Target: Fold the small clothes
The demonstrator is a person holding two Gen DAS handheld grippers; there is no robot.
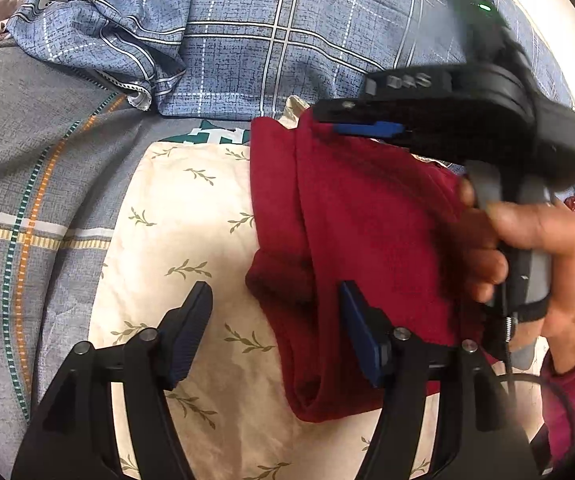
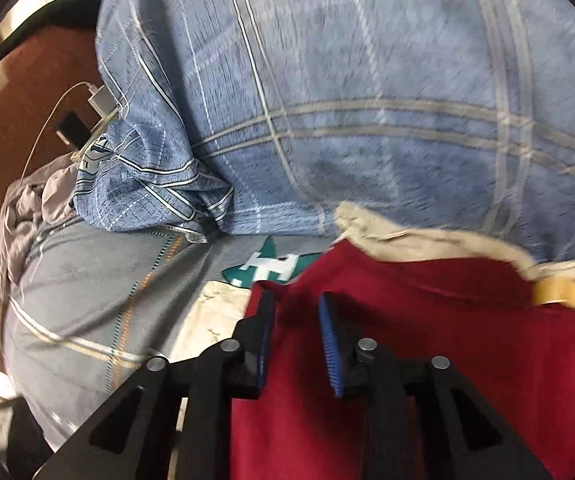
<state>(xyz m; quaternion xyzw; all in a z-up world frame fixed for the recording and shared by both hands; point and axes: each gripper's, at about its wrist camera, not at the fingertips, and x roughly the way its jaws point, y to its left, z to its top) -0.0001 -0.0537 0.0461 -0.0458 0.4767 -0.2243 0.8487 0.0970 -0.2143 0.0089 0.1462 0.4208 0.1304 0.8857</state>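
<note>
A dark red garment lies folded lengthwise on a cream cloth with a leaf print spread over the bed. My left gripper is open just above them, its left finger over the cream cloth and its right finger over the garment's folded left edge. A person's hand holds my right gripper at the garment's far end. In the right wrist view that gripper stands narrowly open over the red garment near its far left corner, with a gap between the blue pads and no cloth pinched.
A bunched blue plaid quilt rises behind the garment. A grey striped sheet covers the bed to the left. A yellowish tape roll rests at the garment's far right. A phone and a white charger lie on a brown surface far left.
</note>
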